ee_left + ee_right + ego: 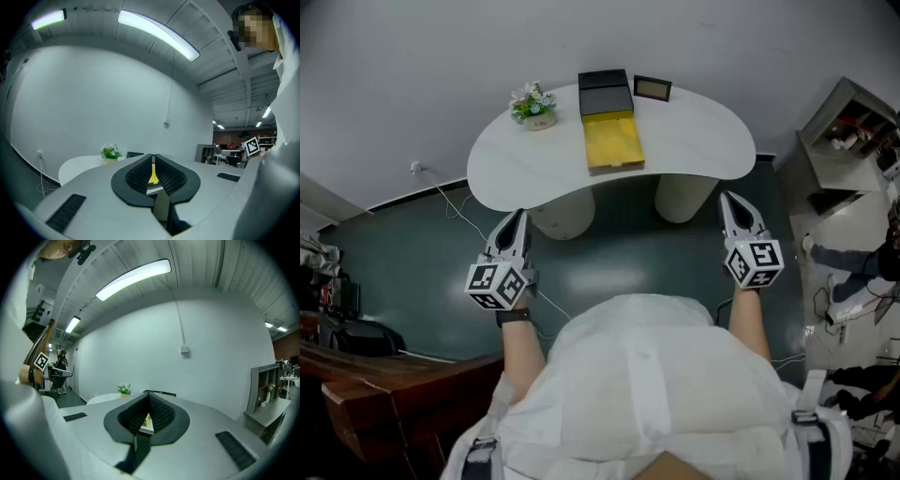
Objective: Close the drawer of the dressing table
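Observation:
A white kidney-shaped dressing table (pixel 694 131) stands against the wall. On its top sits a black box (pixel 606 91) with a yellow drawer (pixel 613 141) pulled out toward me. My left gripper (pixel 517 219) hovers short of the table's front left edge, shut and empty. My right gripper (pixel 729 200) hangs in front of the table's right end, also shut with nothing in it. In the left gripper view the left gripper (pixel 153 156) points at the yellow drawer (pixel 153 175), seen through the slit. In the right gripper view the right gripper (pixel 149 393) faces the table.
A small potted flower (pixel 532 104) and a dark framed picture (pixel 652 88) stand on the table beside the box. Two round legs (pixel 563 212) carry the table. A grey shelf unit (pixel 848 122) is at the right, a cable (pixel 455 206) trails on the floor, and brown wooden furniture (pixel 356 375) is at the left.

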`<action>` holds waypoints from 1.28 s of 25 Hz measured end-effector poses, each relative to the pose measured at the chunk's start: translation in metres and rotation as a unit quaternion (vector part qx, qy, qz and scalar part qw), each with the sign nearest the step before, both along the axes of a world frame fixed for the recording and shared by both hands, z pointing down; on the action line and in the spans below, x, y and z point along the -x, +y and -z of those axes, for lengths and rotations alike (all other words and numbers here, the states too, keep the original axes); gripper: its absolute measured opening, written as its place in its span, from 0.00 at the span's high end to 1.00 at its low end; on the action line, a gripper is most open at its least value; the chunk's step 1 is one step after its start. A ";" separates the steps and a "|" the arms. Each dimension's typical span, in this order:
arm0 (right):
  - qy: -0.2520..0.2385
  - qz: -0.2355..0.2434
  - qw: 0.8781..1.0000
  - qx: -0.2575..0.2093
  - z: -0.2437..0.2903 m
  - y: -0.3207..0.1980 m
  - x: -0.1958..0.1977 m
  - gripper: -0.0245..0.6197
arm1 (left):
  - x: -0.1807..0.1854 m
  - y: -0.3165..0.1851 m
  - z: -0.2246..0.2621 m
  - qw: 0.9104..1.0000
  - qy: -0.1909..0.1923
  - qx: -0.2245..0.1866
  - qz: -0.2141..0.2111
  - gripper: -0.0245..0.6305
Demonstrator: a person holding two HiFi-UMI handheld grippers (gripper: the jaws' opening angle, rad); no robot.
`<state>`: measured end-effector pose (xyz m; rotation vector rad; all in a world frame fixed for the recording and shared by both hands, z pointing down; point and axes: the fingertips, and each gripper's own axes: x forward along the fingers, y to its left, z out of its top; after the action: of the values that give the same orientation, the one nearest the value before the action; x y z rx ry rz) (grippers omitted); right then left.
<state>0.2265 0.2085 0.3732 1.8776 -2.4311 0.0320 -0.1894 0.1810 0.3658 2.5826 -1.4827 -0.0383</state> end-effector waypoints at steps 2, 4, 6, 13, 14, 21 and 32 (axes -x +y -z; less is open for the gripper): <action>-0.002 0.007 1.000 -0.001 0.000 -0.004 0.003 0.95 | 0.002 0.000 -0.001 1.000 0.004 -0.001 0.005 0.91; -0.003 0.011 1.000 -0.002 -0.001 -0.007 0.005 0.95 | 0.003 -0.001 0.000 1.000 0.006 -0.001 0.007 0.91; -0.002 0.012 1.000 -0.002 -0.001 -0.008 0.006 0.95 | 0.004 -0.003 0.000 1.000 0.007 -0.002 0.008 0.91; 0.000 0.017 1.000 0.003 -0.004 -0.005 0.006 0.95 | 0.002 -0.007 -0.003 1.000 0.012 0.001 -0.002 0.91; -0.002 0.019 1.000 0.000 -0.004 -0.005 0.007 0.95 | 0.002 -0.007 -0.004 1.000 0.013 0.002 -0.004 0.91; -0.003 0.034 0.999 0.007 -0.009 -0.011 0.014 0.95 | 0.006 -0.011 -0.007 1.000 0.010 0.006 -0.009 0.91; 0.010 0.047 0.999 0.024 -0.017 -0.034 0.032 0.95 | 0.034 -0.016 -0.008 1.000 0.006 0.007 0.003 0.91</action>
<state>0.1947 0.1744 0.3901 1.7354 -2.4787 0.0648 -0.2237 0.1648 0.3739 2.5633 -1.4808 -0.0447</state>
